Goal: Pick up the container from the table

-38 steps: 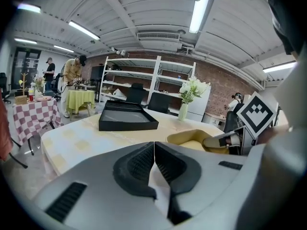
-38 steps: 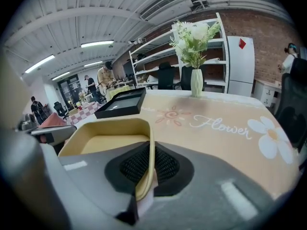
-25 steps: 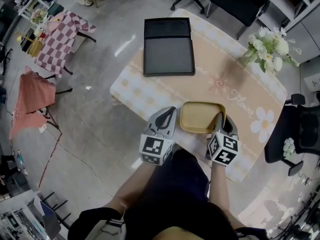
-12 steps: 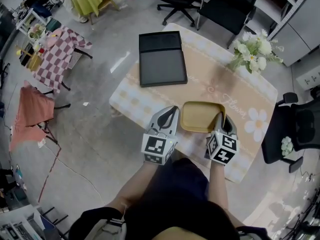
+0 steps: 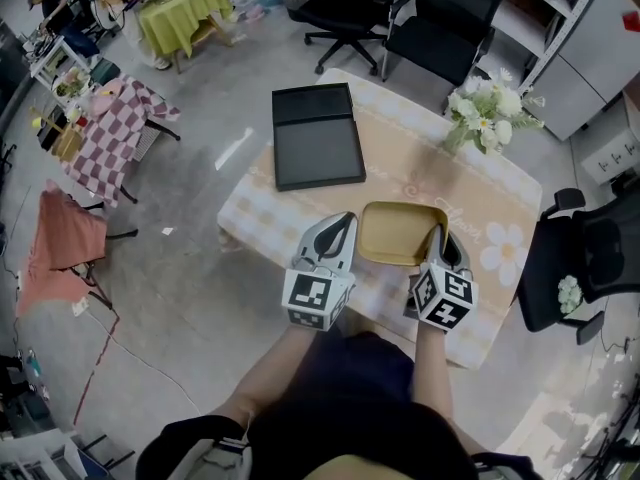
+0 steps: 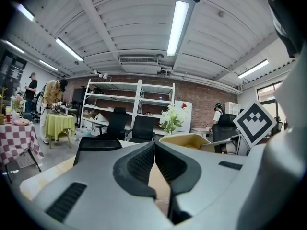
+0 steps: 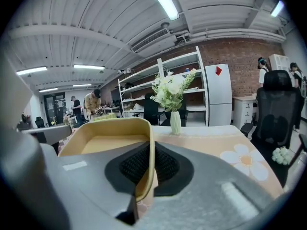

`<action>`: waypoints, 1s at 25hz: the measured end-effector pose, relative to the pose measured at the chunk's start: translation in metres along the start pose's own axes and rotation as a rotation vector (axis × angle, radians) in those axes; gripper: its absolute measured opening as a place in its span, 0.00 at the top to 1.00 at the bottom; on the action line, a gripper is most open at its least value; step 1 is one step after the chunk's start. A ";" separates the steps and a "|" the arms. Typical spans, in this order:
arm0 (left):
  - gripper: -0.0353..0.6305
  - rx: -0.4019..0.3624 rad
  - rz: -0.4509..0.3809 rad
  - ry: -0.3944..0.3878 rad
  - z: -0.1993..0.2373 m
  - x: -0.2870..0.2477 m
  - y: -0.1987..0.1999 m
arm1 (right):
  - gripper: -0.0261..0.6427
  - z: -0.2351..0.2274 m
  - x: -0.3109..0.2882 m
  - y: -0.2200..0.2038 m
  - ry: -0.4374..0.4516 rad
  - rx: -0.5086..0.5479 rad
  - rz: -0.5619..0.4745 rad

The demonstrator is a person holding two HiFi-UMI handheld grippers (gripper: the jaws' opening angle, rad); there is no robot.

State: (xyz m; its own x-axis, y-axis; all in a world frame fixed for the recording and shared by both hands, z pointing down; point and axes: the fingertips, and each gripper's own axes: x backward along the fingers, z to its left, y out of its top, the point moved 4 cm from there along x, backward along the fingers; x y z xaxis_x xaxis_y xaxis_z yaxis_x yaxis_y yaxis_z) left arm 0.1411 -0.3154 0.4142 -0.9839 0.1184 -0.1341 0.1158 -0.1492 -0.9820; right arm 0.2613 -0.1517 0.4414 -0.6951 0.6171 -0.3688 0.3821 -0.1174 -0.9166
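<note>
A table (image 5: 430,173) covered by a floral cloth is seen from above. A black tray (image 5: 318,148) is laid at its far left end and a vase of white flowers (image 5: 487,108) is stood at its far right. The yellow container (image 5: 398,230) is found over the near edge, its right rim pinched between the jaws of the right gripper (image 5: 440,238). The left gripper (image 5: 343,223), jaws pressed together on nothing, is held just beside the container's left side.

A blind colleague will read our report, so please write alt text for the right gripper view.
The right gripper holds a yellow container, its jaws closed on one side wall. Behind it, a vase of white flowers stands on a table with a flower-print cloth.
</note>
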 end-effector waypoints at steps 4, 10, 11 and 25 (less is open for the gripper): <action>0.93 -0.013 -0.021 -0.007 -0.002 0.001 0.010 | 0.95 -0.003 0.006 0.007 -0.010 -0.026 -0.036; 0.93 -0.028 -0.044 -0.011 -0.005 -0.001 0.017 | 0.95 -0.004 0.011 0.012 -0.010 -0.052 -0.067; 0.93 -0.029 -0.046 -0.011 -0.005 -0.001 0.018 | 0.95 -0.004 0.011 0.013 -0.006 -0.057 -0.071; 0.93 -0.057 -0.068 -0.005 -0.004 -0.003 0.023 | 0.95 -0.005 0.010 0.020 0.006 -0.067 -0.101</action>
State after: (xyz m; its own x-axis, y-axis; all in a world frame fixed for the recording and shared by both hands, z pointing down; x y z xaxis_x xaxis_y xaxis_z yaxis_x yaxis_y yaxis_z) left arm 0.1475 -0.3150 0.3912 -0.9903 0.1218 -0.0666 0.0564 -0.0853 -0.9948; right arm 0.2649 -0.1436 0.4202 -0.7282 0.6281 -0.2743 0.3508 -0.0023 -0.9365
